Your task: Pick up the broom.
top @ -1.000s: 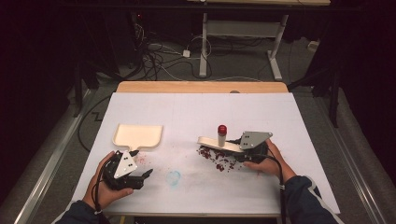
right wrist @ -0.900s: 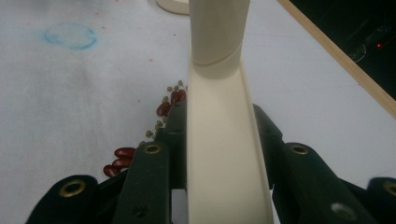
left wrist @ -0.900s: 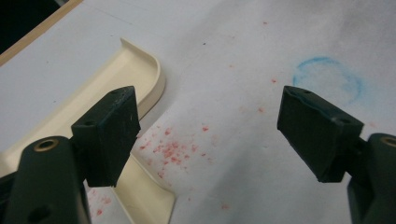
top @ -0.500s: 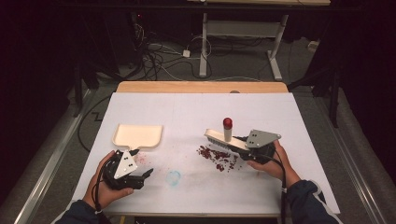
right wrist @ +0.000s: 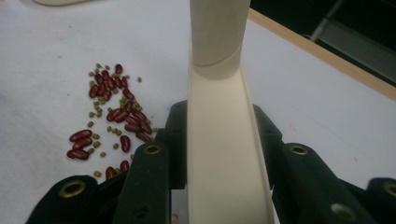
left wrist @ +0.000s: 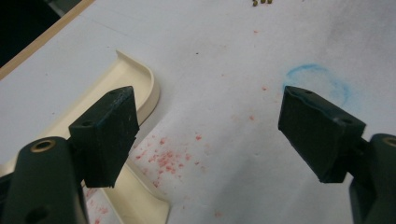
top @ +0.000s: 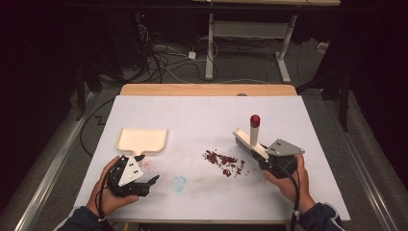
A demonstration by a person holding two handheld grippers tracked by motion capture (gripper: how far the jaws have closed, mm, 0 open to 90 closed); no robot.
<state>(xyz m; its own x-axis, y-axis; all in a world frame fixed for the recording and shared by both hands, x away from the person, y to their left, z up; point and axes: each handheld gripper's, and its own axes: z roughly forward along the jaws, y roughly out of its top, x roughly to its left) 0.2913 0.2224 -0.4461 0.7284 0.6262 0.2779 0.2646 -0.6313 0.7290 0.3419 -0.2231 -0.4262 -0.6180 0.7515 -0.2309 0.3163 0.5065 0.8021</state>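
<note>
Holding the cream brush [top: 250, 143] by its back, the right tool [top: 276, 163] is clenched on it, with the red-capped handle [top: 254, 120] standing up and the bristle edge lying just right of the pile of beans [top: 224, 162]. In the right gripper view the brush's long cream back [right wrist: 219, 140] runs straight up between the jaws, and the red and small green beans [right wrist: 112, 116] lie scattered to its left on the white table [top: 202, 115]. The left tool [top: 144, 185] is released, its jaws wide apart over bare table, and in the left gripper view the cream dustpan [left wrist: 135, 93] sits just beside the left jaw, with red crumbs and a blue ring mark [left wrist: 317, 84] on the cover.

The main risk, as I judge it, is that the dustpan [top: 143, 140] lies well apart from the beans and nothing holds it. A sweep toward it would likely push the pan away or let beans slip under its lip. The round beans may also roll; a fast stroke could scatter them across the table or off its near edge. The grip is on a narrow, smooth back, so pressing the bristles down could twist the brush in the jaws. The small green beans might also slip past the bristles and stay behind.
</note>
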